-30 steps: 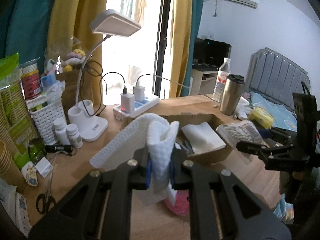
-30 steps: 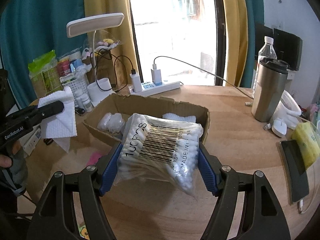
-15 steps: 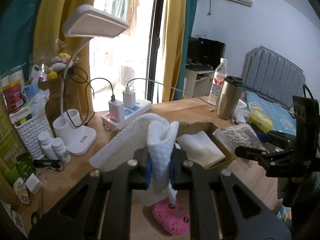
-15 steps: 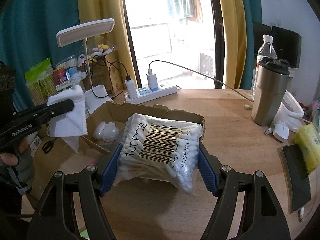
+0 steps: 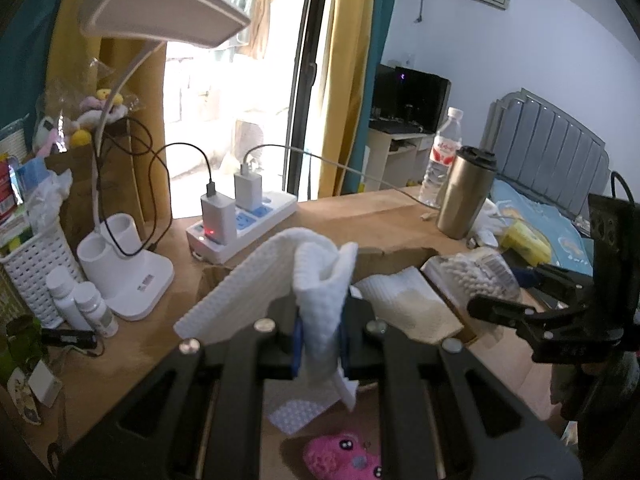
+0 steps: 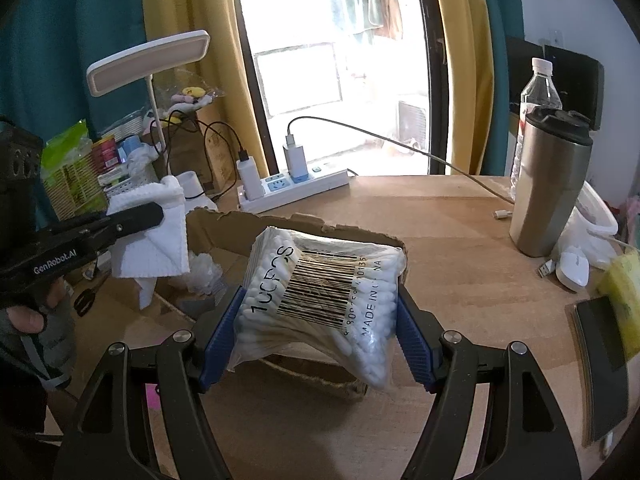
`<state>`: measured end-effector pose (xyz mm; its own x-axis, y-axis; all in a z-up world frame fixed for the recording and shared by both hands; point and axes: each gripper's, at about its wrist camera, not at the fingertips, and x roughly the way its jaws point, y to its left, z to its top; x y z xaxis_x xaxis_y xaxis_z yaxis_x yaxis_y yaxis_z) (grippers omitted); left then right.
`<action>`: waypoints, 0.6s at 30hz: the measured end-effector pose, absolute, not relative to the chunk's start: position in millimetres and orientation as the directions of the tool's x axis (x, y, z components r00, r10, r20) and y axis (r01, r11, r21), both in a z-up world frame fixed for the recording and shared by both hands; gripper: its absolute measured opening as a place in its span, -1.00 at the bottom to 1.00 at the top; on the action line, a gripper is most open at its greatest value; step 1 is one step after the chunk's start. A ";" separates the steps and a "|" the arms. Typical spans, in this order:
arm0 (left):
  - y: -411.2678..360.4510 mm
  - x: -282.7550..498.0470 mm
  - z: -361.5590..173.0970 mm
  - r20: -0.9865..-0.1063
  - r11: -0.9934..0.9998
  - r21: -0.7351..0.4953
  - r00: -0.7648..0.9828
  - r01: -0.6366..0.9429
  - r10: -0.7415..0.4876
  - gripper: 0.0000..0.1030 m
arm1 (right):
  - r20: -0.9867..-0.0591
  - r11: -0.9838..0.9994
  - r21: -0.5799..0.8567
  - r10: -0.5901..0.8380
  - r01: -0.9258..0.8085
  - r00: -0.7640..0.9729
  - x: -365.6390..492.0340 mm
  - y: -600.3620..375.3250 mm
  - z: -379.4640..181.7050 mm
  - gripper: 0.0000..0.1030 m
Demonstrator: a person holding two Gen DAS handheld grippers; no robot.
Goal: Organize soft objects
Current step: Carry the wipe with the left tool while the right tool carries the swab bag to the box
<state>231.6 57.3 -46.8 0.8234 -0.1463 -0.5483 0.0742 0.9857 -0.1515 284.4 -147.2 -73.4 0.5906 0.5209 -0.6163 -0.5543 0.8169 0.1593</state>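
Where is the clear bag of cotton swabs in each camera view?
Left wrist view: the clear plastic bag of white cotton swabs sits right of centre, held by the right gripper above the brown cardboard box.
Right wrist view: bottom centre, clamped between the blue pads.
Shared landmark: the steel tumbler with black lid.

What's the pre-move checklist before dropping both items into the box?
1. Right claw clamps the cotton swab bag: ok.
2. Left claw grips the white cloth: ok.
3. Bag over the cardboard box: ok.
4. Cloth over the box: cannot tell; it seems near the left wall.
5. Free space in the box: cannot tell; a folded cloth and cotton pads lie inside.
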 end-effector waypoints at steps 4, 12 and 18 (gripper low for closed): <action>60.1 243.2 -55.0 -0.563 0.985 -0.158 0.813 0.071 -0.149 -0.74 | -0.617 0.817 0.165 0.523 -0.553 0.588 292.7 -145.3 -76.4 0.46; 68.6 268.3 -73.4 -0.588 0.980 -0.193 0.793 0.052 -0.158 -0.74 | -0.625 0.816 0.160 0.519 -0.555 0.583 305.4 -137.9 -84.0 0.46; 76.7 288.3 -93.1 -0.642 0.975 -0.220 0.751 0.007 -0.150 -0.70 | -0.628 0.821 0.159 0.513 -0.549 0.586 311.0 -133.5 -87.6 0.46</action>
